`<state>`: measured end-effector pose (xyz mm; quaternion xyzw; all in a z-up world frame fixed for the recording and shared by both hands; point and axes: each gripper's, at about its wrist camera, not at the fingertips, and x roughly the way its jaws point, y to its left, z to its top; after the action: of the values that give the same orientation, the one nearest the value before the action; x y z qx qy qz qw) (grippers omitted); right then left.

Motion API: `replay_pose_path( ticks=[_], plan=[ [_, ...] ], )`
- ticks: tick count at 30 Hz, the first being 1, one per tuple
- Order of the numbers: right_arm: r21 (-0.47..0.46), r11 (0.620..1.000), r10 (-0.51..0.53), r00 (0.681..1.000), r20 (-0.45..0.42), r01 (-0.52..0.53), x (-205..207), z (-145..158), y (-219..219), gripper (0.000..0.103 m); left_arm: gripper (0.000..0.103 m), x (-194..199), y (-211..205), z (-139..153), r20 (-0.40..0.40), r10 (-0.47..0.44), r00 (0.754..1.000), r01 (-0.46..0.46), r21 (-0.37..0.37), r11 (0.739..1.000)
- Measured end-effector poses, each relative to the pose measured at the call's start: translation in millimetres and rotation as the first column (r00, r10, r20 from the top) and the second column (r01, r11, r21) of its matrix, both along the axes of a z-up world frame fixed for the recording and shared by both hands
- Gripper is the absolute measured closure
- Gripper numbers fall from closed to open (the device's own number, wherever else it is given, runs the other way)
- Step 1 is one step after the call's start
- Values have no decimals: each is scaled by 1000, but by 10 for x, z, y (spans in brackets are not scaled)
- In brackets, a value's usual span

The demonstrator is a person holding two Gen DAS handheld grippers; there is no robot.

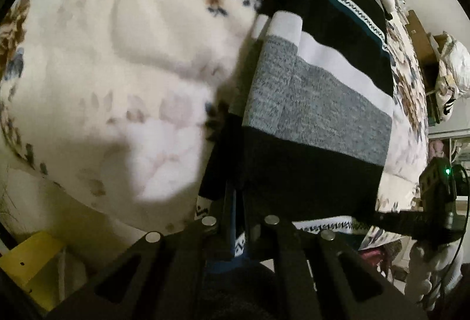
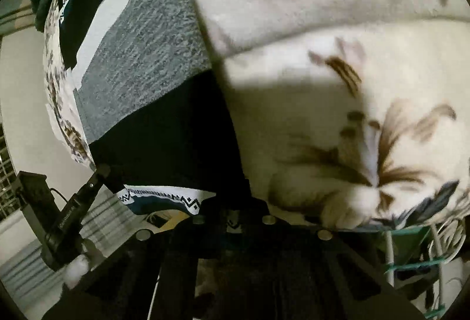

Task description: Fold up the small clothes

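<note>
no container clearly made out. striped knit garment (image 1: 317, 102) in black, grey, white and teal bands, with a zigzag trim, spread over floral blanket (image 1: 117, 55). near hem pinched in left gripper (image 1: 239, 220), fingers clamped on the fabric; right gripper (image 2: 235, 217) likewise closed on the patterned hem edge.

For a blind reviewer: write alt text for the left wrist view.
The left gripper has its jaws shut on the near hem of a striped sweater, banded black, grey, white and teal, lying on a floral blanket. At lower right, the right gripper reaches to the sweater's other near corner.
</note>
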<state>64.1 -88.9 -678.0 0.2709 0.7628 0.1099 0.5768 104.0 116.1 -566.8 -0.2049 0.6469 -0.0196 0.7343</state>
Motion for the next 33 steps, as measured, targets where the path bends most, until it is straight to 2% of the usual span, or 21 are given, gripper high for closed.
replay_pose_path(
  ticks=[1,2,3,4,5,6,8,10,12,15,17,19,20,21,22,23,24,27,31,33],
  plan=[
    [16,1000,-15,1000,-1,15,29,-6,33,88,97,9,42,-3,-5,9,1000,-9,-16,1000],
    [25,999,-23,1000,-2,23,83,8,43,74,95,1,92,3,-2,22,1000,-22,-38,999],
    [39,999,-32,999,4,32,126,23,18,67,86,-13,149,13,10,39,999,-38,-60,997],
    [52,998,-43,999,22,42,146,46,2,51,80,-15,197,18,23,54,998,-52,-81,995],
    [52,998,-50,998,37,48,161,71,-46,40,69,-19,245,6,35,71,997,-67,-107,992],
    [49,997,-54,998,43,52,172,71,-104,39,59,-24,279,-27,42,83,996,-77,-128,989],
    [85,994,-67,998,21,65,166,5,-163,39,51,-11,305,-137,48,101,994,-91,-179,980],
    [157,985,-70,997,-14,72,114,-78,-201,39,51,-5,285,-286,22,85,996,-78,-210,974],
    [194,978,-70,997,-26,74,59,-152,-127,39,47,2,225,-322,40,67,997,-58,-194,979],
    [226,970,-88,996,-13,89,18,-165,4,37,47,15,164,-306,54,63,997,-53,-169,984],
    [253,960,-118,993,-21,119,-7,-169,27,37,47,0,115,-284,65,65,996,-55,-144,988],
    [268,955,-125,992,-28,128,-18,-169,125,37,55,-6,66,-261,68,51,996,-43,-113,993],
    [269,955,-122,992,-28,125,5,-193,166,37,70,0,26,-262,65,41,997,-34,-101,994],
    [264,958,-112,993,-23,114,8,-178,234,37,88,6,-11,-270,60,35,998,-30,-96,995],
    [254,962,-104,994,-14,104,10,-155,285,43,91,0,-14,-268,58,33,998,-27,-111,993],
    [234,968,-93,996,-11,93,28,-130,358,70,91,-19,-4,-251,60,41,997,-34,-112,993],
    [211,974,-78,997,-16,80,56,-143,428,90,92,-29,0,-241,61,45,997,-39,-109,993],
    [203,972,-111,993,-32,115,-9,-138,462,94,93,-103,-22,-125,74,41,996,-34,-92,995],
    [176,981,-74,997,-20,76,-138,33,567,95,93,-203,-77,1,83,31,996,-25,-80,996],
    [178,980,-86,996,-29,90,-155,64,632,95,91,-198,-106,-35,85,32,996,-23,-107,994]
  ],
)
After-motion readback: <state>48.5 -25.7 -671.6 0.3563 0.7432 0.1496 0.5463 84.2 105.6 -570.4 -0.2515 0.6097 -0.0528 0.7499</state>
